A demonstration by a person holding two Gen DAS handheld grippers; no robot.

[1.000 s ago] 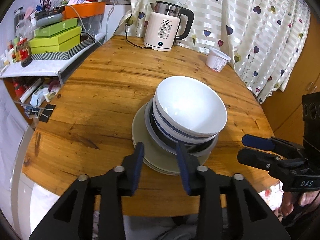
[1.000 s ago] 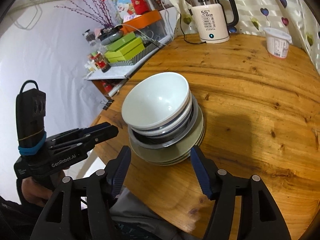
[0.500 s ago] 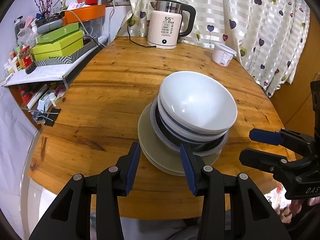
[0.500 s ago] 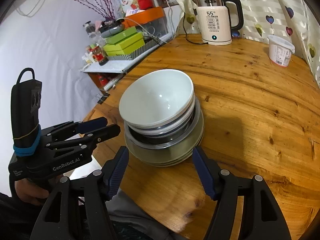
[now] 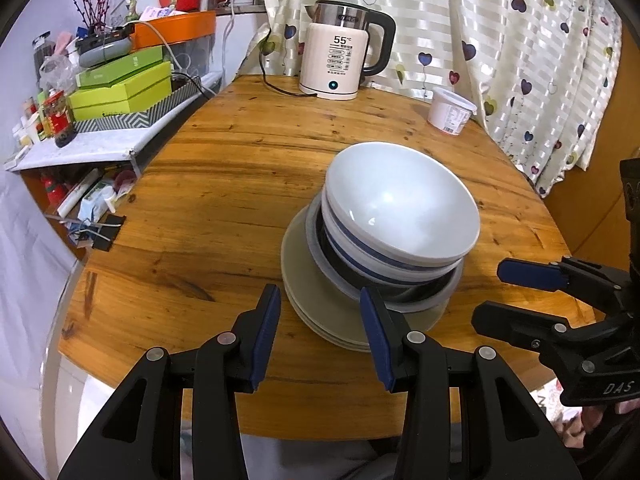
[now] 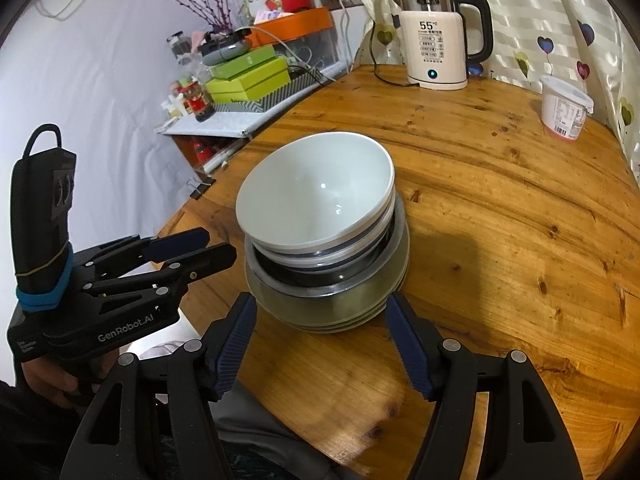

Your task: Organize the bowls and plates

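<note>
Nearest the left wrist camera, the left gripper (image 5: 320,320) hangs over the table's near edge with its jaws parted and empty, the right-hand fingertip just in front of the lowest plates. The right gripper (image 6: 320,328) is spread wider, also holding nothing, its two fingertips flanking the base of the pile without touching it, as far as this warped view lets me judge.

Just beyond both sits the task's thing: a stack near the front edge of the round wooden table (image 5: 224,184). At the bottom lie several greenish plates (image 5: 316,312), then a grey-rimmed dark dish (image 5: 408,300), then a blue-banded bowl (image 5: 360,256), with a plain white bowl (image 5: 400,208) on top. All open upward, so the pile's long axis runs vertically. The bowls sit off-centre on the plates, shifted to the right in the left view, and the top bowl looks slightly tilted.

The risk, I judge, lies in that offset. A grip low on the plates, or a nudge from one fingertip, could slide the glazed bowls sideways or tip the top one off. The front edge is close, so a slide that way could send crockery to the floor.

Farther back stand a white tub (image 5: 451,111) and an electric kettle (image 5: 344,65), well apart from the stack.
</note>
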